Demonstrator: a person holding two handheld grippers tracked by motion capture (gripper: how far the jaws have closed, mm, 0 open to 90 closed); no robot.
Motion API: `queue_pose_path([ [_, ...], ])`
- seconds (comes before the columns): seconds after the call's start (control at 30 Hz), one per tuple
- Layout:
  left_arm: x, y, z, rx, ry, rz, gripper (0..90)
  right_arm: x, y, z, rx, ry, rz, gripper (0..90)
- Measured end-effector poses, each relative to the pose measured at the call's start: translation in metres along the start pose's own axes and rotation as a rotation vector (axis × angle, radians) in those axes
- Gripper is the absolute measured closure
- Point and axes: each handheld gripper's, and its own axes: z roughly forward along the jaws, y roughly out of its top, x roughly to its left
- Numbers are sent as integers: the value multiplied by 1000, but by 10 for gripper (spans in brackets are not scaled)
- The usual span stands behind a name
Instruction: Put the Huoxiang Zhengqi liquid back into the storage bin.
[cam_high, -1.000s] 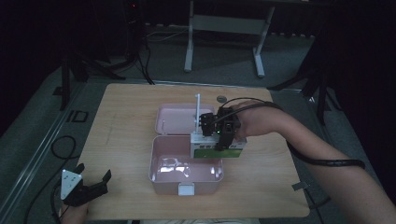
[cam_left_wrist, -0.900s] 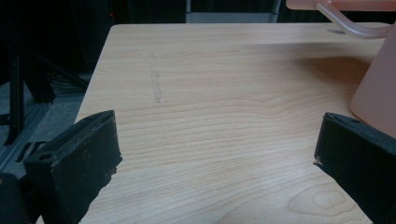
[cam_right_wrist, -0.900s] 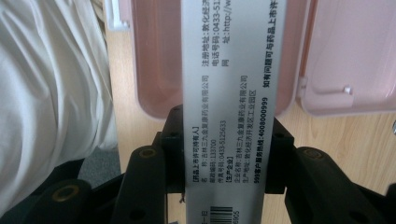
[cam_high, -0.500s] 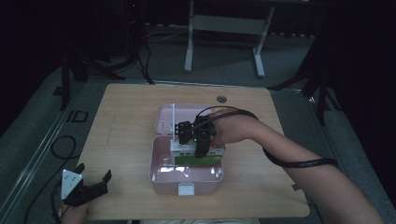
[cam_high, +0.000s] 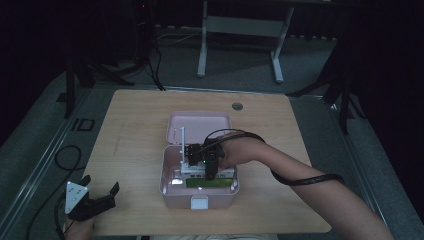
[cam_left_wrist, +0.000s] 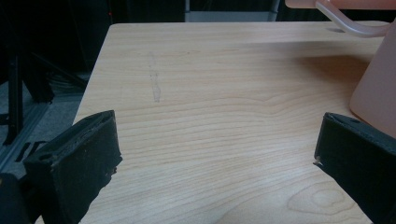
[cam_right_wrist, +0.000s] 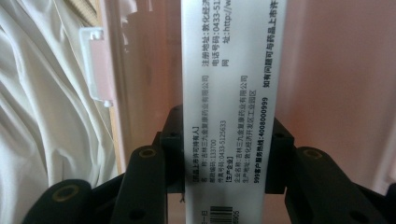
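An open pink case stands mid-table with its lid tipped back. My right gripper reaches down into its base, shut on a white and green medicine box. In the right gripper view the jaws clamp both sides of that printed white box, my right gripper being close to the case's pink wall. My left gripper rests at the table's near left corner, open. Between its jaws my left gripper has bare wood, with the pink case at the right edge.
The wooden table has a small round grommet near its far edge. A cable trails from the right gripper over the person's forearm. White cloth and the case's white latch show beside the held box.
My right gripper has carried the medicine box down and toward the near side, from above the case's right edge into its base. The left gripper has stayed put.
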Motion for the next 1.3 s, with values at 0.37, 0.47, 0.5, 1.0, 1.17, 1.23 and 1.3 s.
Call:
queue_pose_path([
  [0.37, 0, 0, 0, 3, 0, -1, 3, 0, -2, 44, -1, 58, -15, 617],
  [0.47, 0, 0, 0, 3, 0, -1, 3, 1, -3, 57, 19, 61, -28, 618],
  [0.5, 0, 0, 0, 3, 0, -1, 3, 1, -3, 59, 20, 64, -27, 617],
  [1.0, 0, 0, 0, 3, -2, 0, 3, -1, -6, 74, -8, 107, -32, 587],
  [1.17, 0, 0, 0, 2, -2, 0, 3, 1, -10, 59, -24, 95, -38, 508],
  [1.23, 0, 0, 0, 1, -2, 0, 3, 1, -13, 52, -33, 82, -35, 499],
  [1.3, 0, 0, 0, 2, -2, 0, 3, 0, -18, 45, -45, 64, -27, 472],
])
